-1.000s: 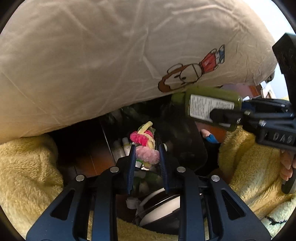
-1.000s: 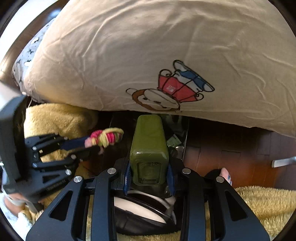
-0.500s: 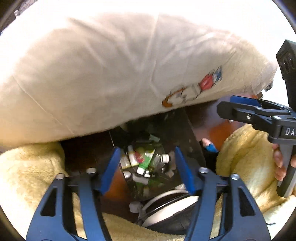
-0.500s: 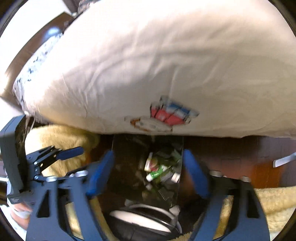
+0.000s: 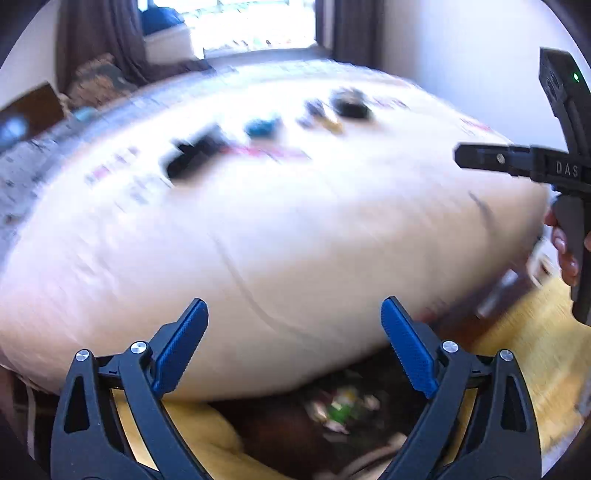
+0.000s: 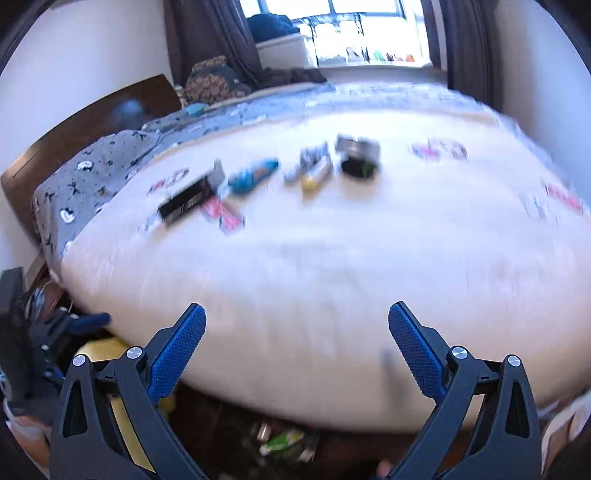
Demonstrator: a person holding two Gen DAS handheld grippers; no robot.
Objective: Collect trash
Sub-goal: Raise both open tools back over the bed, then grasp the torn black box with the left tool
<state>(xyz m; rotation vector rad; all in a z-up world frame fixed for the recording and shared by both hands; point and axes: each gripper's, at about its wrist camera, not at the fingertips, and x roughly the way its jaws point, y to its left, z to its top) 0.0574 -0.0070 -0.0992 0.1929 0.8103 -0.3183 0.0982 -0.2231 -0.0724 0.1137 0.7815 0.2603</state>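
Both views are blurred by motion. My left gripper (image 5: pixel 294 314) is open and empty above the bed's edge. My right gripper (image 6: pixel 296 317) is open and empty too; it also shows in the left wrist view (image 5: pixel 480 158). Several pieces of trash lie on the white bedcover (image 6: pixel 332 258): a black box (image 6: pixel 184 201), a blue wrapper (image 6: pixel 253 175), pink packets (image 6: pixel 223 216), a yellow item (image 6: pixel 314 177) and a dark tub (image 6: pixel 358 157). Below the bed's edge, the trash bin holds mixed litter (image 6: pixel 282 441), also seen in the left wrist view (image 5: pixel 338 408).
A grey patterned pillow (image 6: pixel 92 173) and a dark wooden headboard (image 6: pixel 85 122) are at the left. A yellow fluffy blanket (image 5: pixel 532 347) lies beside the bin. Curtains (image 6: pixel 207 37) and a bright window (image 6: pixel 369 29) are at the far side.
Both grippers opened and dropped their loads, the pink and yellow item and the green bottle, over the bin. Both then swung up from the bin to face the bed top.
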